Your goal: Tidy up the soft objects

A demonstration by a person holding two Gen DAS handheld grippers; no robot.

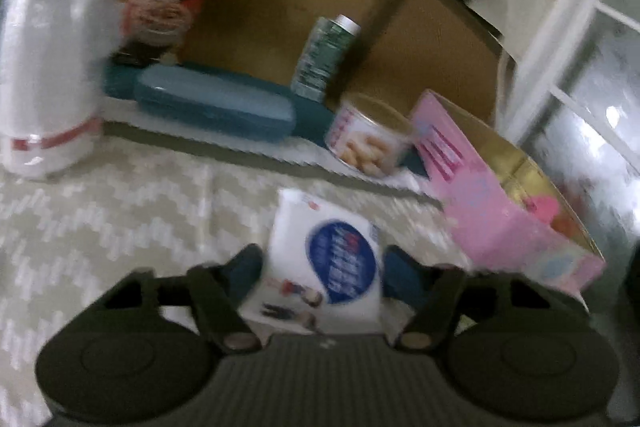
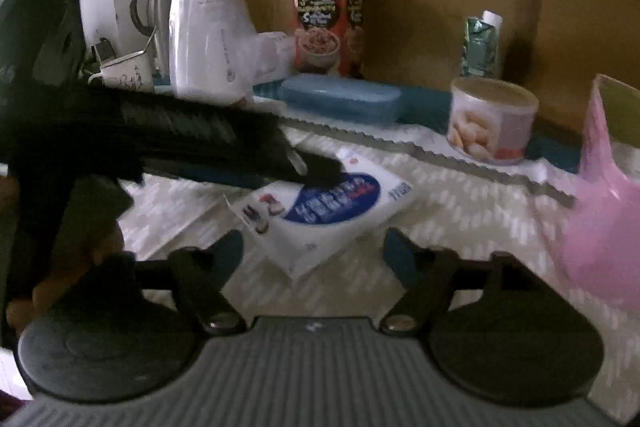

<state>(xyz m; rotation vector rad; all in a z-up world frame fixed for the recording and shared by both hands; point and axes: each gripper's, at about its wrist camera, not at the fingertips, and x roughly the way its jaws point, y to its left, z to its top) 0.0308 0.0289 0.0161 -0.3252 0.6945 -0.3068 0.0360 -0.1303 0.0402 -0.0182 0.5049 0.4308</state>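
Left tongs (image 1: 322, 267) grasp a white packet (image 1: 324, 267) with a blue oval label, writing blurred; right tongs (image 2: 314, 247) released just before it.

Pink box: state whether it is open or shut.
Open: the pink box shows its gold inside, with items within.

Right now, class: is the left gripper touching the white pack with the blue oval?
Touching. In the left wrist view the left gripper has the white pack filling the space between both fingers.
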